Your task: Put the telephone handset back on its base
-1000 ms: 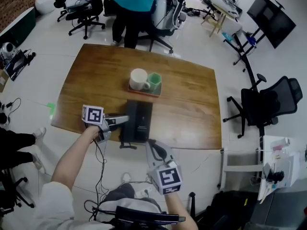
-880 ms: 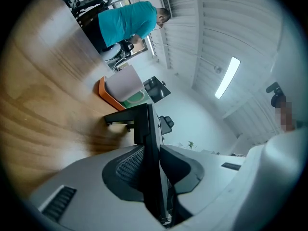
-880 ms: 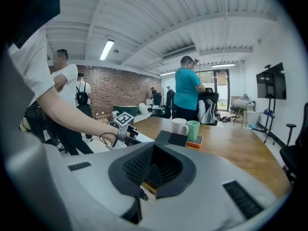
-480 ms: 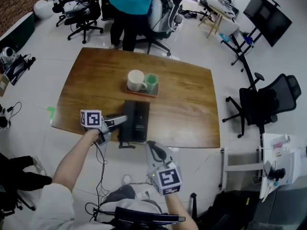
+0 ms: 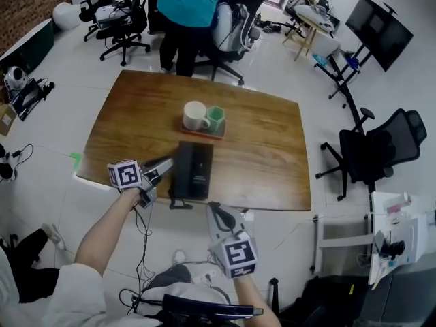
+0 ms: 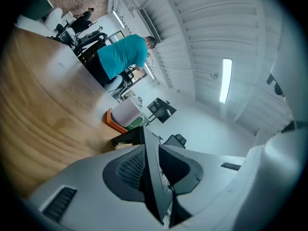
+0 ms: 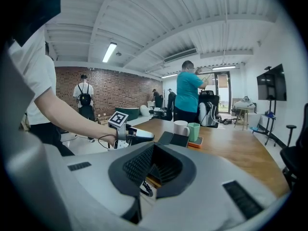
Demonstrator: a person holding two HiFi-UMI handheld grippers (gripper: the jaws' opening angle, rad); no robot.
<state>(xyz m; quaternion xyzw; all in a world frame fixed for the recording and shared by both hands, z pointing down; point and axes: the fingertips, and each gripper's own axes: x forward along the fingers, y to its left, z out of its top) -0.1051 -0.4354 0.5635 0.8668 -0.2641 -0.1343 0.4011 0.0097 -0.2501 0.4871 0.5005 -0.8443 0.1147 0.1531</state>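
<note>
Right claw (image 5: pixel 221 213) first, nearest in: caught it hanging off the table's (image 5: pixel 266 162) near edge, jaws apart and gripping nothing, with only the cord (image 5: pixel 178 206) and the table edge showing through the gap. Found the left claw (image 5: pixel 167 166) next, held level and aimed at the phone, tips just beside its left flank. Saw those jaws just narrowed to a slim gap, released, with nothing pinched between them. Picked out the handset (image 5: pixel 182 171) lying flat along the left half of the base (image 5: pixel 201 169), flush with it as far as the head view allowed. Spotted a tray (image 5: pixel 204 131) beyond, carrying a mug (image 5: pixel 196 114) and a cup (image 5: pixel 219 116), well clear of the phone. Made out a person (image 5: pixel 187 5) in teal further still, past the far edge.

Judged the job all but done: handset down on its base and let go, nothing trailing but the cord over the front edge. Left only to back both claws away and maybe check the seating, since could not confirm a snug fit from above.

Against a second ago: had the left claw's tips overlapping the phone's left edge then, and found them drawn back clear of it now, marker cube shifted left with them. Noted no real change in the right claw, phone or tray.
</note>
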